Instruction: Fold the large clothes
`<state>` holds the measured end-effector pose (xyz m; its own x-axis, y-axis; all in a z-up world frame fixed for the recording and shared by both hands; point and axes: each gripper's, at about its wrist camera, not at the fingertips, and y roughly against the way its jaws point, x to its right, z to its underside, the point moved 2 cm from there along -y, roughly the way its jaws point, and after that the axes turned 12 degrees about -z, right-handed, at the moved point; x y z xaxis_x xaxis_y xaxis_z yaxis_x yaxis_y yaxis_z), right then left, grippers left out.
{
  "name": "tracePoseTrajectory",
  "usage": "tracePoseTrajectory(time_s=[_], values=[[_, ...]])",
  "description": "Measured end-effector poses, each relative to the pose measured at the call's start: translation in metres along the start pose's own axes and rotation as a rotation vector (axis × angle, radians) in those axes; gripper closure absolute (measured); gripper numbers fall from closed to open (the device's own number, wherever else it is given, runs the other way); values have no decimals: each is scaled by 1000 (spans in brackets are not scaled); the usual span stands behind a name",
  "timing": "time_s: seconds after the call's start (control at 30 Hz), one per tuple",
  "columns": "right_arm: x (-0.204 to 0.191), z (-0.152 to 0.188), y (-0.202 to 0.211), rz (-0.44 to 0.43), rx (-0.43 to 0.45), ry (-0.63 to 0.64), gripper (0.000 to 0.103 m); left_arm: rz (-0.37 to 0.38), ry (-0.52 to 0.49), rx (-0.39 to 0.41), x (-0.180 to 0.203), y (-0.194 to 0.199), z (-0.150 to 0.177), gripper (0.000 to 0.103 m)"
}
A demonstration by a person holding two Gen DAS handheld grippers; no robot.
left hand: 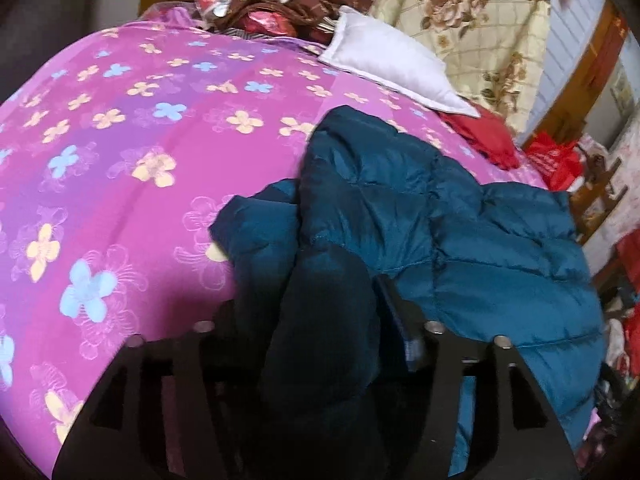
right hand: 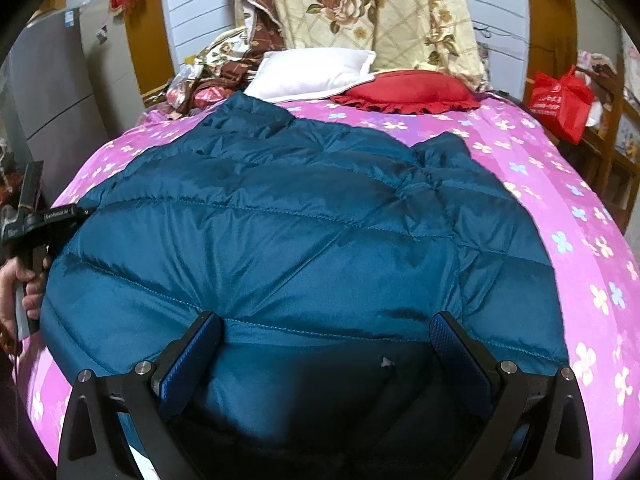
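Note:
A large teal quilted down jacket (right hand: 280,232) lies spread on a pink flowered bedspread (right hand: 560,184). In the right wrist view my right gripper (right hand: 326,322) is open, its blue pads (right hand: 456,356) wide apart just above the jacket's near hem. In the left wrist view my left gripper (left hand: 320,320) is shut on a bunched fold of the jacket (left hand: 460,220), which hangs between the fingers and hides their tips. The left gripper and the hand holding it also show at the left edge of the right wrist view (right hand: 28,224).
A white pillow (right hand: 312,68) and a red ruffled cushion (right hand: 408,90) lie at the head of the bed. A cream rose-patterned quilt (right hand: 380,12) hangs behind them. Piled brown floral bedding (right hand: 224,68) sits at the far left corner. A red bag (right hand: 560,100) stands on wooden furniture at right.

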<state>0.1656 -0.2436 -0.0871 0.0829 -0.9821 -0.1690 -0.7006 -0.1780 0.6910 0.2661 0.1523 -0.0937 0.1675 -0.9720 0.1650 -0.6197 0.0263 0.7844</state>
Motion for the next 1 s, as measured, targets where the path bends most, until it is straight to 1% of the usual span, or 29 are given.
tracePoseTrajectory(time_s=[0.03,0.07,0.1,0.13,0.17,0.2,0.23,0.27,0.33,0.4,0.43,0.47,0.5,0.57,0.6,0.63,0.67,0.7,0.73,0.77,0.83,0.87,0.93,1.0], values=[[-4,-2,2,5,10,26,0,-2,9,-3,-2,-1,1,33],[-12,-7,5,12,34,84,0,8,23,-9,-4,-2,1,32],[-18,-15,6,25,58,144,0,14,38,-16,-7,-4,1,29],[-20,-21,6,33,68,178,0,20,51,-19,-9,-4,1,29],[-17,-29,2,53,65,209,0,24,54,-17,-10,-4,2,28],[-9,-35,-3,68,51,209,0,20,52,-14,-9,-4,2,27],[3,-40,-8,58,34,180,0,6,49,-9,-8,-3,2,26],[24,-46,-14,7,4,104,0,-5,46,-4,-8,-3,2,25],[54,-49,-19,-39,-35,-15,0,-11,47,-4,-7,-3,2,24],[87,-47,-11,-24,-25,-122,0,-14,46,-6,-7,-4,1,23],[104,-46,-3,-34,-12,-165,0,-15,44,-6,-7,-4,1,23],[113,-46,4,-39,8,-185,0,-14,44,-6,-7,-4,1,23],[127,-46,15,-30,54,-219,0,-14,44,-7,-7,-4,1,23],[150,-43,29,-26,119,-281,0,-15,43,-7,-6,-4,1,23],[157,-43,29,-44,119,-296,0,-14,43,-7,-6,-4,1,23],[160,-43,25,-65,105,-300,0,-14,43,-7,-6,-4,1,23],[166,-40,15,-90,62,-294,0,-14,44,-7,-5,-4,1,23],[167,-39,10,-87,38,-286,0,-14,43,-7,-6,-4,1,23],[172,-35,3,-53,2,-281,0,-14,44,-8,-6,-4,1,23],[177,-33,-1,-58,-13,-293,0,-14,44,-8,-5,-4,1,23],[186,-28,-6,-145,-26,-349,0,-15,43,-7,-5,-4,1,23],[192,-25,-10,-219,-27,-390,0,-15,43,-6,-5,-4,1,23],[197,-19,-18,-364,-38,-421,0,-14,44,-7,-5,-4,1,23],[199,-17,-20,-474,-10,-421,0,-14,43,-8,-5,-4,1,23]])
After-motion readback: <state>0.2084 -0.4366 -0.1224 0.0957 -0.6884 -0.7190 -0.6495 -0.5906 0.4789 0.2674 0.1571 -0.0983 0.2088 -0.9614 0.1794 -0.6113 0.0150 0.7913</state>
